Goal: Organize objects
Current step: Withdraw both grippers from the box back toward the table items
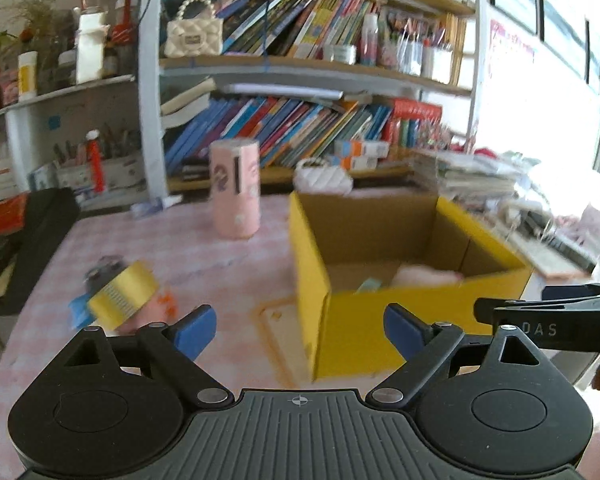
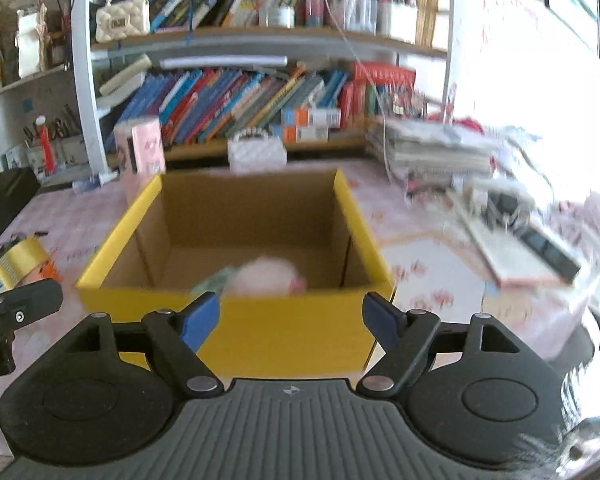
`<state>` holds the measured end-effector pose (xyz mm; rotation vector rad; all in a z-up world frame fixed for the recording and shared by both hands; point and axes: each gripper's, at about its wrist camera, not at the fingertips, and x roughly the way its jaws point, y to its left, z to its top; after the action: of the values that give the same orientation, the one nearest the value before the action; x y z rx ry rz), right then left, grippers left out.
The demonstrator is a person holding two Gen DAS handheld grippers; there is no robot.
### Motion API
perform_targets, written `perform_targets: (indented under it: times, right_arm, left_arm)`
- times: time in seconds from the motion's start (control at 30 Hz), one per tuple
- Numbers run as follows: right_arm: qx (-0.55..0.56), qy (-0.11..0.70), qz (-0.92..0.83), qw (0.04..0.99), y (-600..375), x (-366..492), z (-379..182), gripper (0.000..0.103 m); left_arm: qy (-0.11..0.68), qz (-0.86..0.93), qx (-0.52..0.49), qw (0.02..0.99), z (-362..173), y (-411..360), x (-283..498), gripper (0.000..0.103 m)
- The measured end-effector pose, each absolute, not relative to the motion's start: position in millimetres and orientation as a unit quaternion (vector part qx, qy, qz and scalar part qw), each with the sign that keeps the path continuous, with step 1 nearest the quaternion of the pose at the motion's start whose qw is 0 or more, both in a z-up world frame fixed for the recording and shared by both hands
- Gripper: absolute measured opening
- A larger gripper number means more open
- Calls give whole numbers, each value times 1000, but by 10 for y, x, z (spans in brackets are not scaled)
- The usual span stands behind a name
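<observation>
On the pink checked tablecloth [image 1: 220,264], at about nine o'clock in the left wrist view, a yellow tape roll [image 1: 122,300] is seen lying on its side among a few small blurred items, outside the box and not yet gathered. Just ahead of it, at about eleven o'clock, a pink canister [image 1: 236,188] is seen standing upright on the cloth, also outside the box. The left gripper [image 1: 300,330] is held with its blue fingers spread wide and nothing between them, its line of sight falling on the near left corner of the yellow cardboard box [image 1: 360,332]. The box is seen open at the top, at about one o'clock from this gripper, and something pink and soft [image 2: 268,278] is already lying on its floor beside a small greenish item [image 2: 214,282] that is too blurred to name. The right gripper [image 2: 291,320] is likewise spread and empty, and is pointed squarely at the near wall of the box. At two o'clock in the right wrist view, a keyboard-like object [image 2: 528,244] and a stack of papers [image 2: 432,144] are seen on the table, well apart from the box. The task is judged to be partly done: two items are stowed, while the tape roll, the canister and the small bits beside the roll are judged to be left.
</observation>
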<state>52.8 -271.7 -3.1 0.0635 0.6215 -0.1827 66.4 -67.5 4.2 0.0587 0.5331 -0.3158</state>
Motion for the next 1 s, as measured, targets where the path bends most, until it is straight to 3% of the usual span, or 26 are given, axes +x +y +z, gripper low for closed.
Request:
perform_targets:
  times: [0.4, 1.0]
  right_arm:
    - [-7, 354, -50, 934, -2020, 152, -232, 90]
    - [5, 379, -2, 925, -1500, -130, -293, 94]
  left_arm:
    - [306, -115, 27, 945, -92, -156, 257, 98]
    - [329, -74, 22, 941, -141, 347, -82, 98]
